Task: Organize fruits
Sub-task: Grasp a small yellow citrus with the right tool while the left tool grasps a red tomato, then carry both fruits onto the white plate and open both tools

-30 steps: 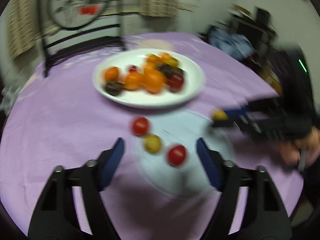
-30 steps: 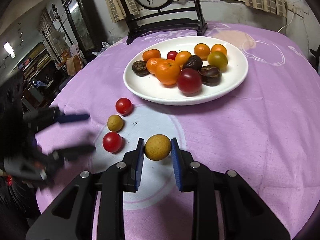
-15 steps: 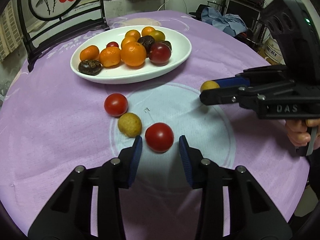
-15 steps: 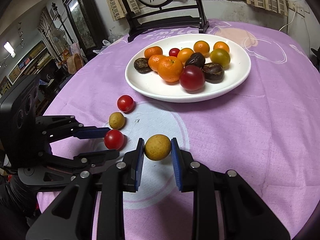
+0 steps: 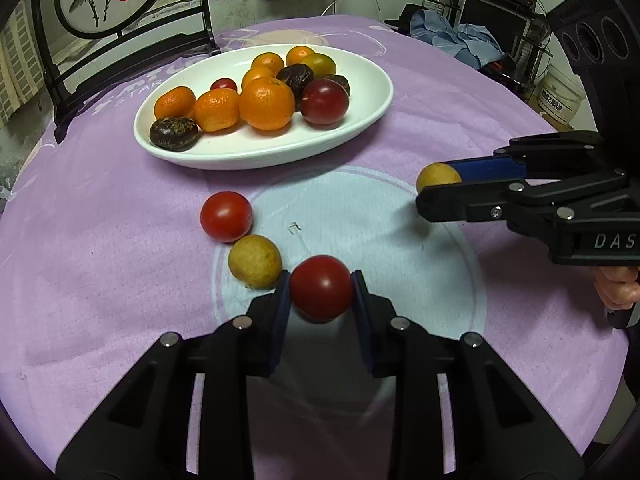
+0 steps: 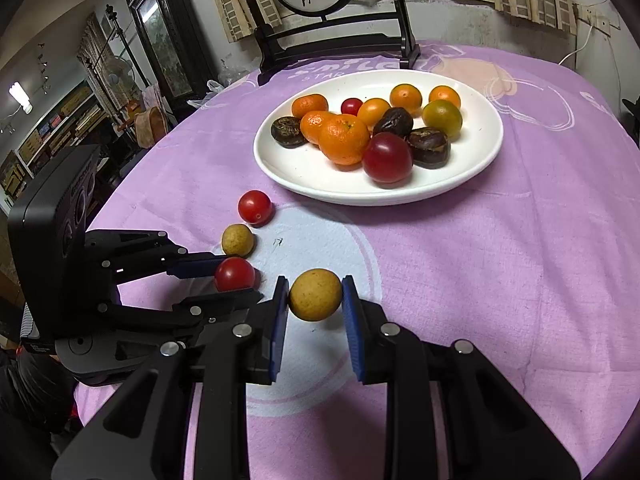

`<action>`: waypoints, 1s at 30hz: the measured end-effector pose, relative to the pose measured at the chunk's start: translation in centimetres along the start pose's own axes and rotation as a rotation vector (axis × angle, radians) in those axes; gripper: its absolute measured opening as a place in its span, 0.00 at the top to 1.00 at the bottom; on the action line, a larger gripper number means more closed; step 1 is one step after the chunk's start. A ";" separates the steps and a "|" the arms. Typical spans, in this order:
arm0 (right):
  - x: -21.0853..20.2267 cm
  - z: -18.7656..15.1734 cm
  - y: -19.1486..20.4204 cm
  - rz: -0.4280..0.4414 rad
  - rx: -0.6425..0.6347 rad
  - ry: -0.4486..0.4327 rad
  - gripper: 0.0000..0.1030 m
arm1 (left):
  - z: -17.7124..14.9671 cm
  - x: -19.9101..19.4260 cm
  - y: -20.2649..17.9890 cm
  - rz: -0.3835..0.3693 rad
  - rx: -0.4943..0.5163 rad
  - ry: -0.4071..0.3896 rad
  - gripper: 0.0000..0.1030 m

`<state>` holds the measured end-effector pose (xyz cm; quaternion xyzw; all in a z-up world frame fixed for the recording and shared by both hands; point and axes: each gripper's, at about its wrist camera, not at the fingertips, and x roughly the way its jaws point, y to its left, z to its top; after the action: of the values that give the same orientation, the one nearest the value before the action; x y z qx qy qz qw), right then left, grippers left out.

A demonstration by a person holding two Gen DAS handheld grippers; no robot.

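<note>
Now the left gripper (image 5: 321,292) has just closed its blue pads on a red tomato (image 5: 321,286) at the near edge of the pale circle on the purple tablecloth (image 5: 100,264). The right gripper (image 6: 315,300) pinches a yellow-brown fruit (image 6: 315,294). Just left of the held tomato lie another yellow-brown fruit (image 5: 255,261) and a second tomato (image 5: 226,216). Farther back, a white plate (image 5: 372,80) holds oranges, dark fruits and tomatoes.

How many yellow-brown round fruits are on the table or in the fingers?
2. One yellow-brown fruit is between the right gripper fingers; the other lies on the tablecloth between two red tomatoes. None shows on the plate.
</note>
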<state>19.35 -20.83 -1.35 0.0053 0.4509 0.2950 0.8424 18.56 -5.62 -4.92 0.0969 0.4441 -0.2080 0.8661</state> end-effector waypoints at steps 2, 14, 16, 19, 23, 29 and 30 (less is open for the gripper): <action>0.0 0.0 0.1 0.002 -0.005 -0.001 0.74 | 0.0 -0.1 -0.1 0.006 0.008 -0.003 0.71; 0.2 -0.5 1.4 0.044 -0.043 -0.013 0.73 | 0.2 -2.2 -0.6 -0.005 0.013 -0.077 0.71; 0.3 -0.6 1.7 0.062 -0.044 -0.014 0.73 | 0.2 -2.9 -0.6 -0.015 0.011 -0.098 0.71; 0.2 -0.5 2.0 0.095 -0.030 -0.026 0.73 | 0.2 -3.9 -0.6 -0.024 0.005 -0.130 0.71; -0.4 1.3 1.8 0.077 0.016 -0.107 0.73 | 0.3 -5.3 0.2 -0.024 -0.031 -0.188 0.71; -0.6 6.7 -0.3 -0.124 0.095 -0.314 0.74 | 4.9 -5.4 3.7 0.020 -0.160 -0.249 0.71; -0.2 7.5 -0.9 -0.147 0.108 -0.323 0.74 | 6.2 -5.0 4.6 0.039 -0.192 -0.260 0.71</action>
<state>25.39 -19.75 3.02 0.0647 0.3243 0.2034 0.9215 22.51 -2.29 2.70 -0.0056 0.3443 -0.1583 0.9254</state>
